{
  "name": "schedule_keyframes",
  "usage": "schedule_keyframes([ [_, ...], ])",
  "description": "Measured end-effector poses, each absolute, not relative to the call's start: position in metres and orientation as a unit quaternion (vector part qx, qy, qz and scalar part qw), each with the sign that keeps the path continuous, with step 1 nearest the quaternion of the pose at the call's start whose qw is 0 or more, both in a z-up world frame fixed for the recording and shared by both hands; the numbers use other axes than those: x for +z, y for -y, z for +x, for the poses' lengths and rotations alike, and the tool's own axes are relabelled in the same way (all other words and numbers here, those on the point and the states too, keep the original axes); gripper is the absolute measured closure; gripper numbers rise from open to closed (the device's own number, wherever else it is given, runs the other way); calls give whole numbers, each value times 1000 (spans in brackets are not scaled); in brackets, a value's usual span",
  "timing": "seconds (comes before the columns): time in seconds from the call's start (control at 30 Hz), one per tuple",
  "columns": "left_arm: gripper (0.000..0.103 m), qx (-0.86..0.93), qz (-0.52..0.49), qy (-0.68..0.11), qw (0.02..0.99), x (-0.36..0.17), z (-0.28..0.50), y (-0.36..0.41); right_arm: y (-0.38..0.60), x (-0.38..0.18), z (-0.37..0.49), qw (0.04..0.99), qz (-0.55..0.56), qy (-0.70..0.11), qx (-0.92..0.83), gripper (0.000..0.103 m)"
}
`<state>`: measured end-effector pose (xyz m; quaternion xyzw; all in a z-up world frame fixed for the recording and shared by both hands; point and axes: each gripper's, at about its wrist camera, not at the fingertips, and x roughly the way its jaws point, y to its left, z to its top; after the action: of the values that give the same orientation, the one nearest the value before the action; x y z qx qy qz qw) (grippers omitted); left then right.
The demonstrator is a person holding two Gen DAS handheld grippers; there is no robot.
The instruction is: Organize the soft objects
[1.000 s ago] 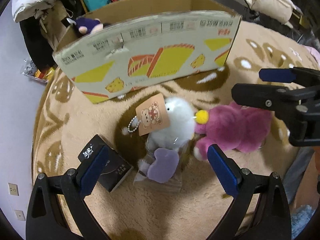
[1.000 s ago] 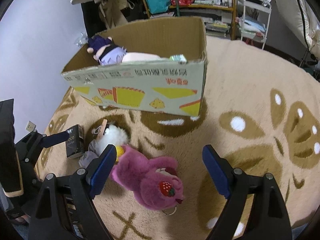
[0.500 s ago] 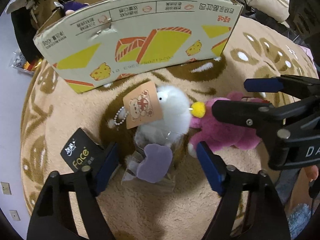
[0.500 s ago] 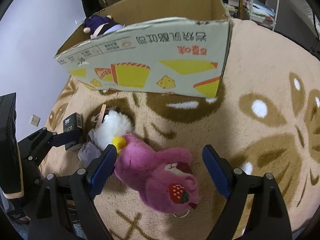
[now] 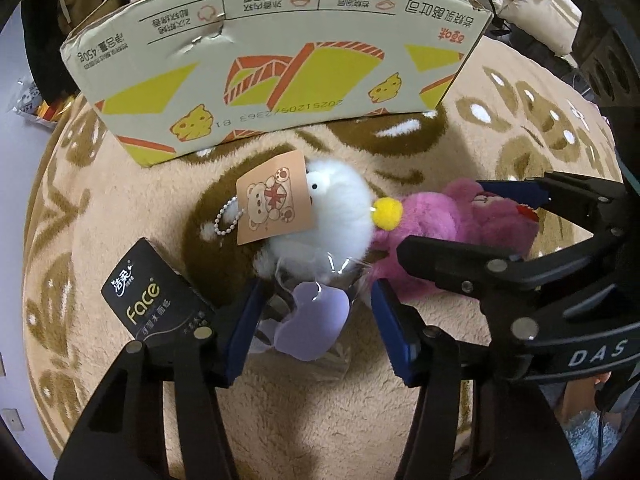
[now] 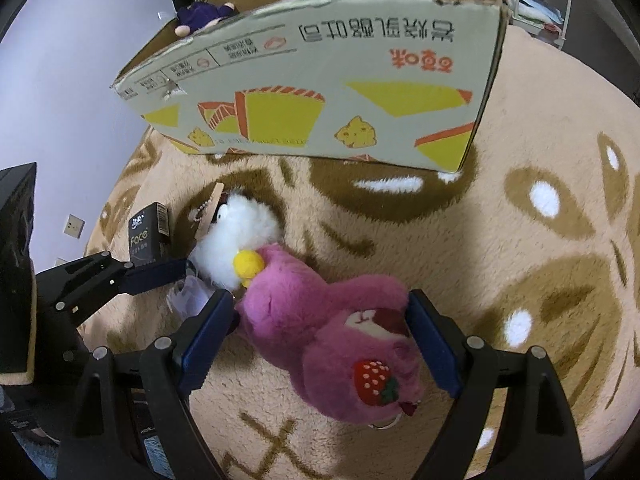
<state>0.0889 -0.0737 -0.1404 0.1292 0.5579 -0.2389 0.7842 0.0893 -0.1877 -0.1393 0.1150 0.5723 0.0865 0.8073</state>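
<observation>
A white fluffy plush (image 5: 336, 216) with a yellow pom-pom, a paper tag and a clear wrapper with a lilac piece (image 5: 316, 324) lies on the rug. My left gripper (image 5: 316, 320) is open, its blue pads on either side of the lilac piece. A pink plush bear (image 6: 336, 336) with a strawberry lies beside it; it also shows in the left wrist view (image 5: 460, 220). My right gripper (image 6: 320, 332) is open with its pads around the bear. An open cardboard box (image 6: 320, 92) stands behind, with a purple plush (image 6: 204, 14) inside.
A black "Face" tissue pack (image 5: 156, 300) lies left of the white plush, against my left finger. The beige and brown patterned rug (image 6: 520, 240) extends to the right. Shelves and clutter stand behind the box, a wall at the left.
Both grippers have moved down and forward. The left pads now flank the lilac wrapper piece and have narrowed. The right pads now flank the pink bear.
</observation>
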Motion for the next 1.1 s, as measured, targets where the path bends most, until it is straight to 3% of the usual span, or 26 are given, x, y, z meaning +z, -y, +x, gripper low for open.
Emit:
schedule_keyframes([
  [0.47, 47, -232, 109, -571, 780, -139, 94, 68, 183, -147, 92, 801, 104, -584, 80, 13],
  [0.7, 56, -214, 118, -567, 787, -141, 94, 68, 186, -150, 92, 800, 114, -584, 77, 22],
  [1.1, 62, -188, 79, -549, 810, -125, 96, 52, 202, -131, 86, 821, 127, -553, 59, 25],
])
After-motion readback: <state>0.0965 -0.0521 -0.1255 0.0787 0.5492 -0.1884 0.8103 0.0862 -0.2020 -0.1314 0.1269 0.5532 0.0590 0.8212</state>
